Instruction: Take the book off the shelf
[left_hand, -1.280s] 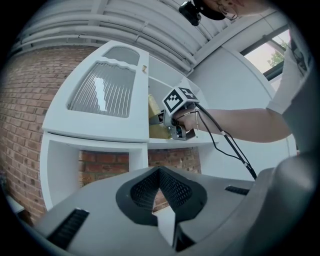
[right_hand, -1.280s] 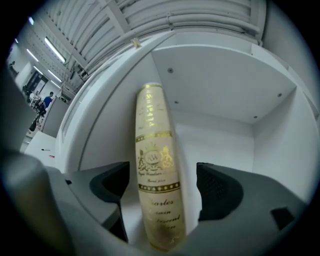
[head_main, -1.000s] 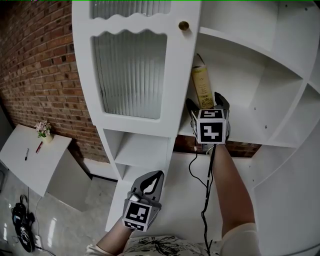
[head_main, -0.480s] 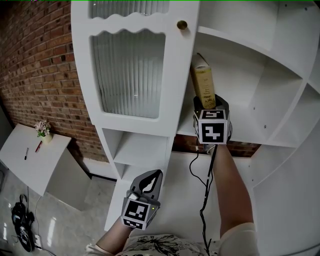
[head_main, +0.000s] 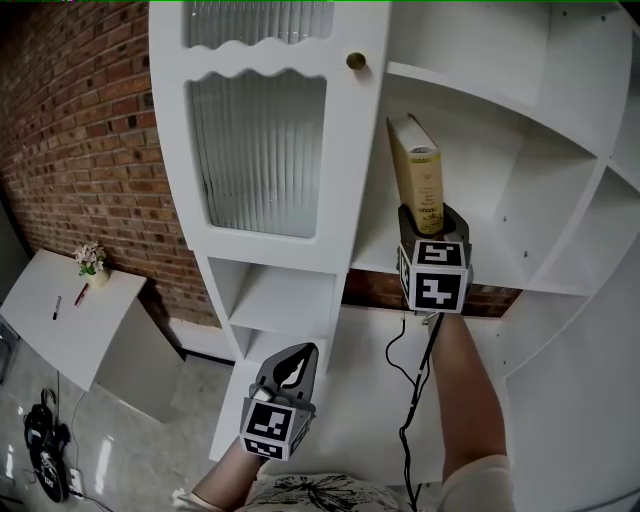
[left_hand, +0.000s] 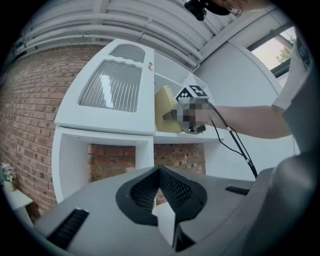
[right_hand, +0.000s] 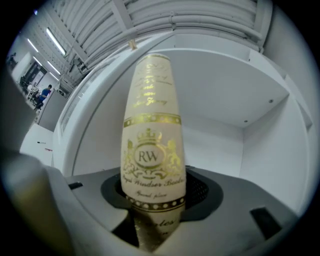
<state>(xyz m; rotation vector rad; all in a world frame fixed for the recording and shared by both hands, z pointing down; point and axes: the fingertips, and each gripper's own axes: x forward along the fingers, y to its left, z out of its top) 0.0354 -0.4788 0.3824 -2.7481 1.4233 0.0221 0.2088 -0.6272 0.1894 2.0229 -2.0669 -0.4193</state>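
The book (head_main: 418, 180) is cream with gold print on its spine and stands upright at the front of the white shelf (head_main: 505, 272), just right of the cabinet door. My right gripper (head_main: 432, 214) holds its lower end, jaws still closing, pads pressed on both covers. In the right gripper view the book's spine (right_hand: 152, 145) fills the middle, rising from between the right gripper's (right_hand: 155, 202) jaws. My left gripper (head_main: 296, 364) hangs low in front of the cabinet, shut and empty. The left gripper view shows the left gripper (left_hand: 159, 172) with the book (left_hand: 166, 109) far ahead.
A white cabinet door (head_main: 262, 140) with ribbed glass and a brass knob (head_main: 355, 61) stands left of the book. Brick wall (head_main: 80, 150) lies behind. A small white table (head_main: 60, 320) with flowers (head_main: 88, 260) sits lower left. A black cable (head_main: 410, 400) trails from the right gripper.
The right gripper's jaws closed on the book's lower end. The book swung from leaning into the shelf to upright and came forward and right with the gripper. The left gripper barely moved.
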